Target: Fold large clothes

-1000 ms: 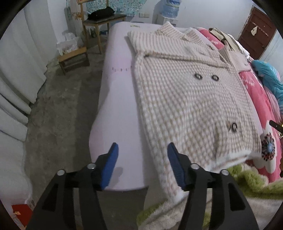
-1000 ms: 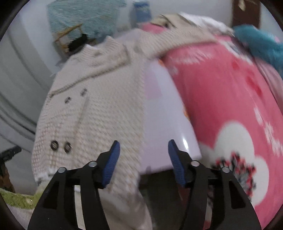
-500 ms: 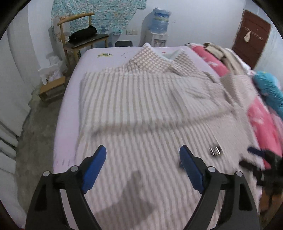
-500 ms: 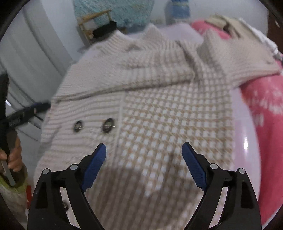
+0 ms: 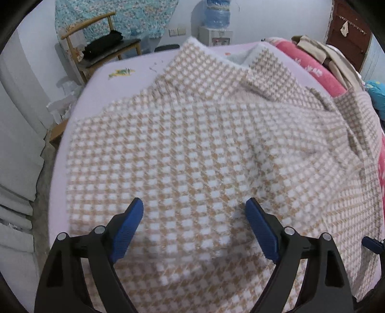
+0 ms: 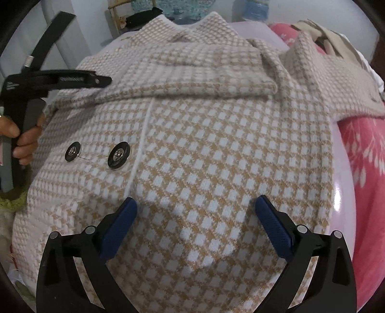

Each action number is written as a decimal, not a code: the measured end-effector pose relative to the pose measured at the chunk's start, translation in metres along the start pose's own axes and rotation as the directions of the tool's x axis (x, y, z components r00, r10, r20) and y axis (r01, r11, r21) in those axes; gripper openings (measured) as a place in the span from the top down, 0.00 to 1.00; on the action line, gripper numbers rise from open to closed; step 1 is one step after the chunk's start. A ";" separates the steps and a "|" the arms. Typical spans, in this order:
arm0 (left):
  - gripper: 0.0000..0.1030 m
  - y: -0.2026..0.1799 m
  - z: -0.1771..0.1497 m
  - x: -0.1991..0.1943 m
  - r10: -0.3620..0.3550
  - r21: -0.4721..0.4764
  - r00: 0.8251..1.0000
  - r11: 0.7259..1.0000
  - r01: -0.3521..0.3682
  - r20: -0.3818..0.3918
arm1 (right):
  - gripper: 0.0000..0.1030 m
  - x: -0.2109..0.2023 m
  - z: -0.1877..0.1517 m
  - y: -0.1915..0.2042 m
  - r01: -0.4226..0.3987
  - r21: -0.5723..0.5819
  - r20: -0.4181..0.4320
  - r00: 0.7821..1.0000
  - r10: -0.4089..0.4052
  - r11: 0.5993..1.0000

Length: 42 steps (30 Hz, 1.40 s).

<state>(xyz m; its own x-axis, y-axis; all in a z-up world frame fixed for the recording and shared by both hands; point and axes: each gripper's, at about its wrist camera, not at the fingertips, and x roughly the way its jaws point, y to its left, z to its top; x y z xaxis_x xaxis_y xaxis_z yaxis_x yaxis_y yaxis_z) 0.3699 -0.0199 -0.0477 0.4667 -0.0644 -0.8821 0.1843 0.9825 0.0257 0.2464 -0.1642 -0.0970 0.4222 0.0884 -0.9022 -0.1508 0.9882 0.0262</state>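
Note:
A beige-and-white checked knit coat [image 5: 192, 134] lies spread on the lilac bed [image 5: 96, 91], collar [image 5: 204, 55] at the far end. My left gripper [image 5: 194, 204] hovers close over its left half, jaws opening, nothing between the pads. My right gripper [image 6: 196, 199] hangs over the coat [image 6: 216, 144] just right of two dark buttons [image 6: 119, 155], jaws also opening and empty. One sleeve [image 6: 204, 72] is folded across the chest; the other sleeve [image 6: 324, 72] trails onto the pink blanket [image 6: 365, 156]. A hand [image 6: 24, 142] holds the left tool at the coat's left edge.
A wooden chair [image 5: 101, 48] with a dark bag and a water dispenser [image 5: 216, 21] stand behind the bed. Piled clothes [image 5: 320, 50] lie on the pink blanket [image 5: 310, 67] at the right, before a brown door [image 5: 346, 29]. Grey floor [image 5: 41, 197] runs along the bed's left side.
Both grippers have opened wider, moved in from the bed's near edge and sunk closer over the coat. The left one shifted rightward onto the coat's body.

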 end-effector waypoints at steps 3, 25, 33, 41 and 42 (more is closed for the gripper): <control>0.11 0.001 -0.002 0.004 0.005 -0.015 1.000 1.000 -0.005 0.013 | 0.08 -0.003 -0.006 -0.003 0.008 -0.020 0.009 1.000 -0.008 1.000; 0.05 0.007 -0.007 0.008 0.005 -0.049 1.000 0.999 -0.004 0.013 | 0.26 -0.086 0.039 -0.317 -0.058 0.594 0.207 0.975 -0.084 0.802; 0.05 0.007 -0.008 0.010 0.002 -0.032 1.000 0.999 -0.001 0.017 | 0.42 -0.051 0.083 -0.434 -0.014 0.748 0.181 0.966 -0.184 0.663; 0.05 0.007 -0.005 0.012 0.001 -0.031 1.000 1.000 -0.001 -0.002 | 0.44 -0.015 0.099 -0.495 -0.024 0.851 0.145 0.971 -0.189 0.525; 0.05 0.007 -0.004 0.012 0.001 -0.032 1.000 0.999 -0.001 -0.004 | 0.44 -0.012 0.100 -0.497 -0.027 0.852 0.148 0.971 -0.190 0.523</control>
<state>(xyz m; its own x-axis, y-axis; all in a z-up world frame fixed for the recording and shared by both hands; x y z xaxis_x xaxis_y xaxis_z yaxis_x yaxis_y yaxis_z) 0.3728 -0.0134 -0.0601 0.4633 -0.0628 -0.8840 0.1562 0.9877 0.0117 0.4058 -0.6438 -0.0561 0.5705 -0.0836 -0.8170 0.6712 0.6208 0.4051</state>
